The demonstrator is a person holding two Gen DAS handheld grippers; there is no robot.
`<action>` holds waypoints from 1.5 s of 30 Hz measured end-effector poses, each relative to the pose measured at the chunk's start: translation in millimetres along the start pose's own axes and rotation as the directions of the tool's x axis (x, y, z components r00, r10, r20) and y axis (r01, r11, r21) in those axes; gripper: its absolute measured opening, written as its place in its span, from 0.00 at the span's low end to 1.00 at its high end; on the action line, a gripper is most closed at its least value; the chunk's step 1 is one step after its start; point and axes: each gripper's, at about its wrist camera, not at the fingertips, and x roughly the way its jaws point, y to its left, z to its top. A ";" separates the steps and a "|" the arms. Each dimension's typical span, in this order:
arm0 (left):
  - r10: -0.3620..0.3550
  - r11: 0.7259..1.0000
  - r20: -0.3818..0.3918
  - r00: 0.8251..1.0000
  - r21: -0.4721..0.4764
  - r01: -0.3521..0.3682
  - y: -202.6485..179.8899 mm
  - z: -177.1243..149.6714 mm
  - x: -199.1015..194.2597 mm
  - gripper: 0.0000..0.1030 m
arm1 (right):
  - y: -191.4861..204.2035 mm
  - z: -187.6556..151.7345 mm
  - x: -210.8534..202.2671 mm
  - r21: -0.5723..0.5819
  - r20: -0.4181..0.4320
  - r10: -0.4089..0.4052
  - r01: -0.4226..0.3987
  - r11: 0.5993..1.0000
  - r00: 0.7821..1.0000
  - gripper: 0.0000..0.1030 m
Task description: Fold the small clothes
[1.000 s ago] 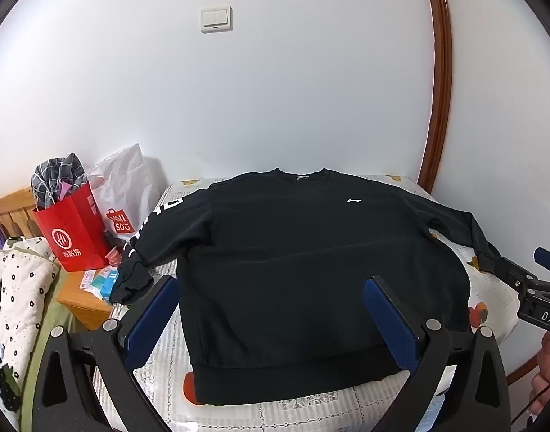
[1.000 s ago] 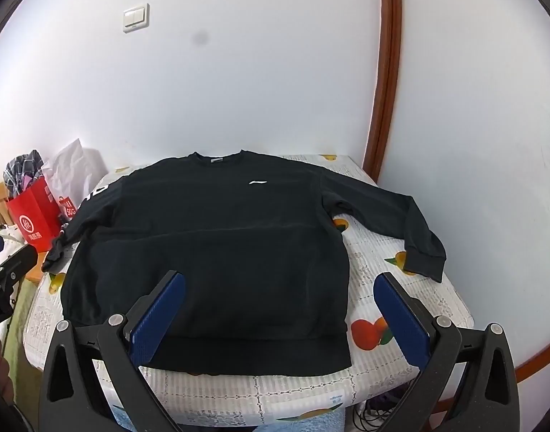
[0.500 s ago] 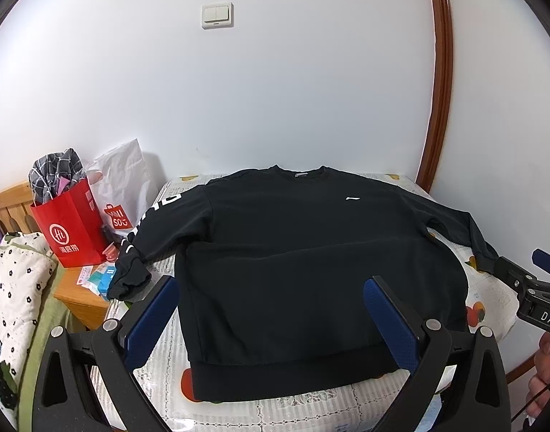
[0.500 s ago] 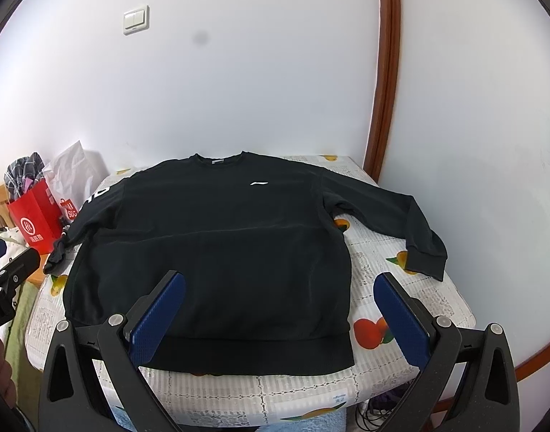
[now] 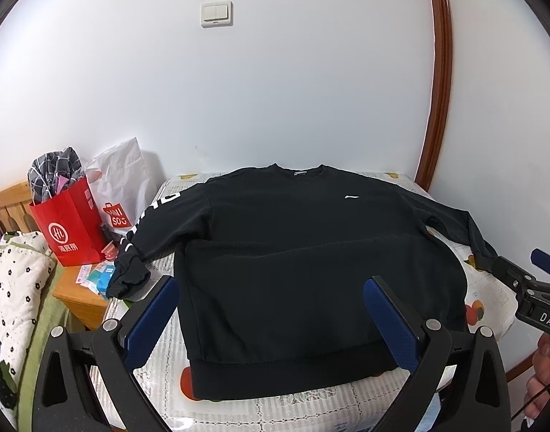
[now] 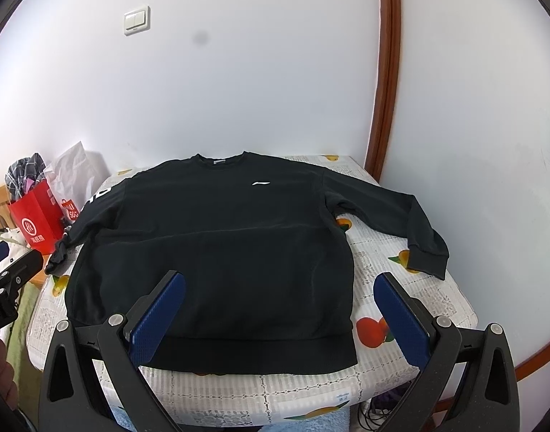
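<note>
A black sweatshirt (image 5: 303,259) lies flat, front up, on a small table (image 6: 401,370) with a fruit-print cloth; it also shows in the right wrist view (image 6: 221,252). Both sleeves are spread out; the left cuff (image 5: 127,280) hangs over the table's left edge, and the right cuff (image 6: 428,261) lies on the cloth. My left gripper (image 5: 271,309) is open and empty, above the hem's left part. My right gripper (image 6: 278,306) is open and empty, above the hem's right part.
A red paper bag (image 5: 68,226) and a white shopping bag (image 5: 122,187) stand on a wooden nightstand (image 5: 77,293) left of the table. A spotted quilt (image 5: 12,288) lies further left. White walls and a brown door frame (image 5: 437,90) close the back and right.
Both grippers have drawn back and risen slightly, so the sweatshirt sits a little lower and farther off. Nothing was grasped; the sweatshirt has not moved.
</note>
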 end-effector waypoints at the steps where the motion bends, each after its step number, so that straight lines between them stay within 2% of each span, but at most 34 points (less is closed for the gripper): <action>1: 0.001 1.000 0.000 1.000 -0.001 -0.001 0.5 0.6 0.0 1.00 | 0.5 -0.2 -0.2 -0.001 0.002 0.002 -0.002 1.000 1.000 1.00; 20: 0.004 1.000 -0.007 1.000 -0.005 -0.004 4.9 3.3 -0.3 1.00 | 8.7 -4.9 1.7 -0.005 0.004 0.002 -0.002 1.000 1.000 1.00; 31: -0.021 1.000 -0.013 1.000 -0.015 0.021 5.0 4.7 4.9 1.00 | 5.7 -4.0 2.1 0.001 0.010 -0.005 0.005 1.000 1.000 1.00; 45: -0.052 0.998 -0.027 0.998 -0.046 0.051 19.4 16.5 28.1 1.00 | 7.4 9.5 14.6 0.021 0.015 -0.019 0.019 1.000 1.000 1.00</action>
